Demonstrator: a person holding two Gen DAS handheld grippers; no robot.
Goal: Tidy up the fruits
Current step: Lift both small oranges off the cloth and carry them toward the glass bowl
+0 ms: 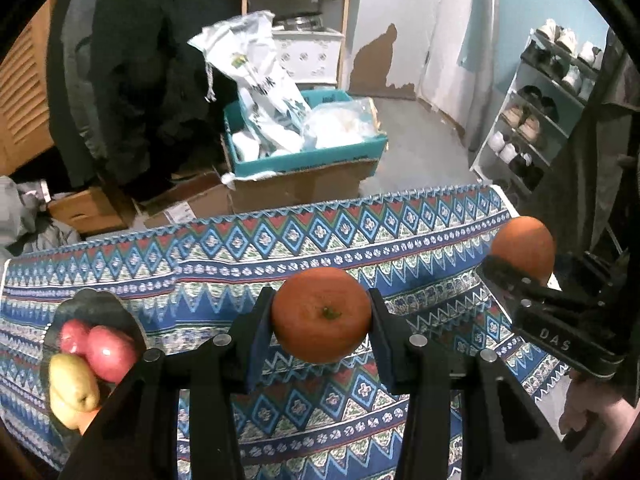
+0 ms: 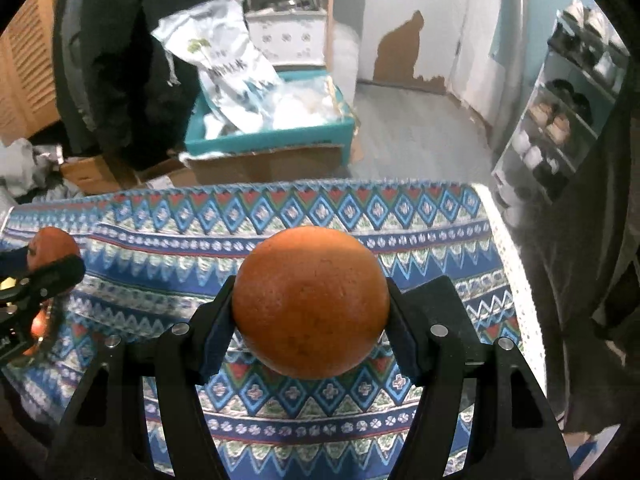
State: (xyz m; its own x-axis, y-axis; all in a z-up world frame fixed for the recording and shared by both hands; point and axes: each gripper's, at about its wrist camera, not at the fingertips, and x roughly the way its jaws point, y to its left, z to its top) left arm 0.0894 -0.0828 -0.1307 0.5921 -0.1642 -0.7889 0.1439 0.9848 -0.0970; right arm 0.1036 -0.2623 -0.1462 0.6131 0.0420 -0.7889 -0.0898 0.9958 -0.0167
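Left wrist view: a patterned woven tablecloth (image 1: 304,256) spans the table, with a dark scalloped plate (image 1: 96,304) already holding red apples (image 1: 110,350) and a yellow pear (image 1: 74,382). Two fruits appear left: the right gripper (image 2: 310,310) clamps a large, dimpled orange (image 2: 310,304), the left gripper (image 1: 322,316) a smaller, smoother stemmed orange (image 1: 322,314), both aloft.

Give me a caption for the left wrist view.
Left gripper clamps an orange above the patterned tablecloth.
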